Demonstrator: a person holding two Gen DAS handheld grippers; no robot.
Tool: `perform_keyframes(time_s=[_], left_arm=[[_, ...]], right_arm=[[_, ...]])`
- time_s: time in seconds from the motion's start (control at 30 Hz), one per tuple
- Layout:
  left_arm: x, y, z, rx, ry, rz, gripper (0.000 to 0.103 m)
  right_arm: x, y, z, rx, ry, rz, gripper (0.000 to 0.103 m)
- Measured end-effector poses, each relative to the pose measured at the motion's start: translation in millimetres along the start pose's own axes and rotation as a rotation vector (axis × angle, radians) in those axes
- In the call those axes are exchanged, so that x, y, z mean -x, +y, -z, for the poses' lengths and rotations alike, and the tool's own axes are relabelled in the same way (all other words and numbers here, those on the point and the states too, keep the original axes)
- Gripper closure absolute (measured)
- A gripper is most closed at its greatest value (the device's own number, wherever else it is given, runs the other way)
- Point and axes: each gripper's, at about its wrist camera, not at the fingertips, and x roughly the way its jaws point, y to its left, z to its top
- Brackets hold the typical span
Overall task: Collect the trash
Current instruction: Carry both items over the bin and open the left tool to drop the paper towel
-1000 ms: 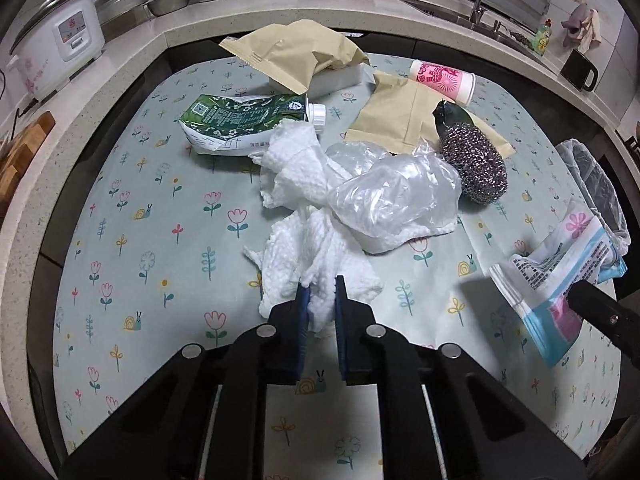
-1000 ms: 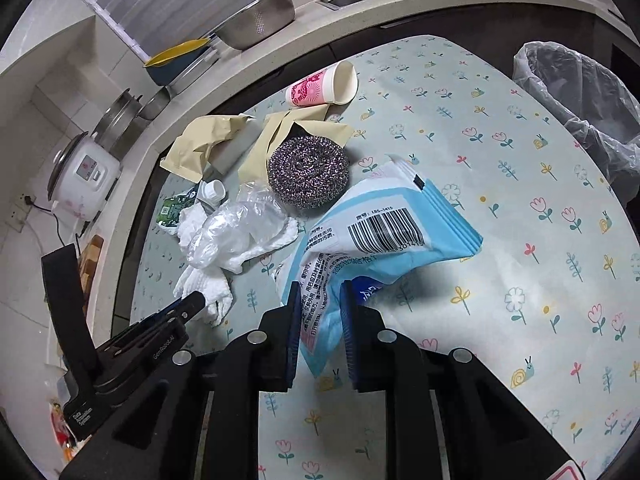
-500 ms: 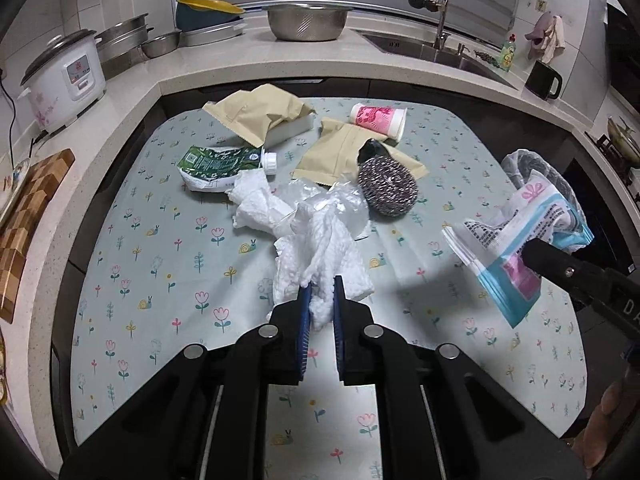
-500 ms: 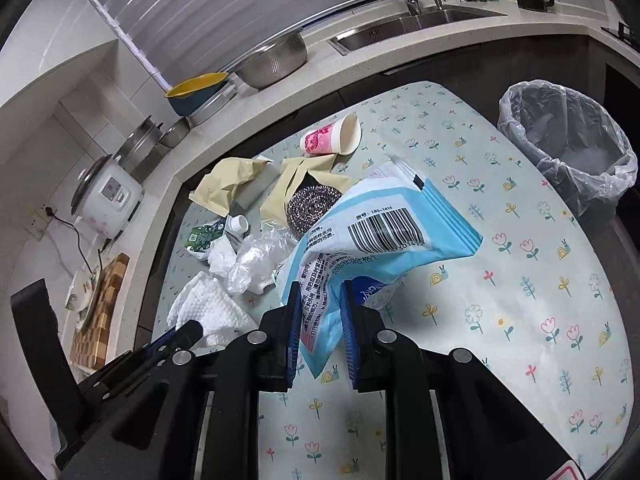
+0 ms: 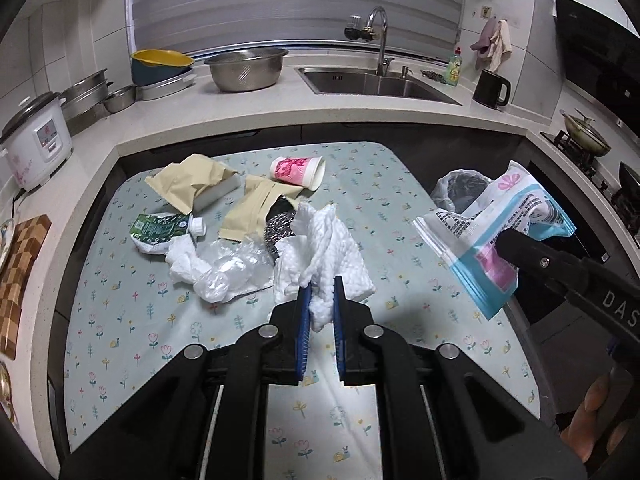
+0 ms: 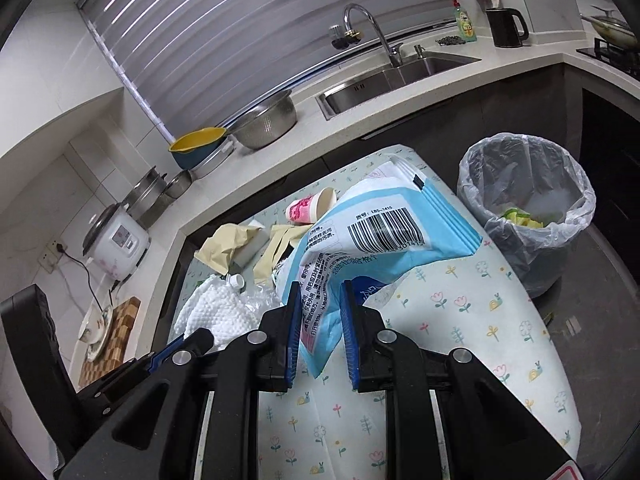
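My left tongs (image 5: 319,288) are clenched on a crumpled white paper towel (image 5: 324,240), which hangs clear above the surface (image 5: 120,320). My right tongs (image 6: 319,292) are clamped on a blue-and-white plastic pouch (image 6: 384,236) with a barcode, also lifted off the surface; in the left view the same pouch (image 5: 492,232) shows at the right, gripped at its lower end. Below and beyond the towel, on the floral cloth, lie a crumpled clear plastic bag (image 5: 228,272) touching another white tissue wad (image 5: 182,262), a squashed green carton (image 5: 160,230) with a white cap, a steel scouring ball (image 5: 280,228) partly hidden behind the towel, two tan paper envelopes (image 5: 192,184), and a pink paper cup (image 5: 298,172) on its side. Just beside the surface's far right corner stands a bin (image 6: 528,208) lined with a clear bag, with some yellow-green scraps inside. A counter with a sink (image 5: 372,84) runs behind.
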Motion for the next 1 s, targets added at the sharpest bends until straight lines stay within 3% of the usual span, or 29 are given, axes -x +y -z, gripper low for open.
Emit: perform_keyframes(time_s=[0.53, 1.0], left_arm=[[-22, -89, -35, -0.098, -0.019, 0.1, 0.093], [-76, -164, -71, -0.187, 0.015, 0.201, 0.093]], right_arm=[[43, -75, -39, -0.066, -0.11, 0.105, 0.085], [38, -150, -70, -0.159, -0.162, 0.223, 0.085]])
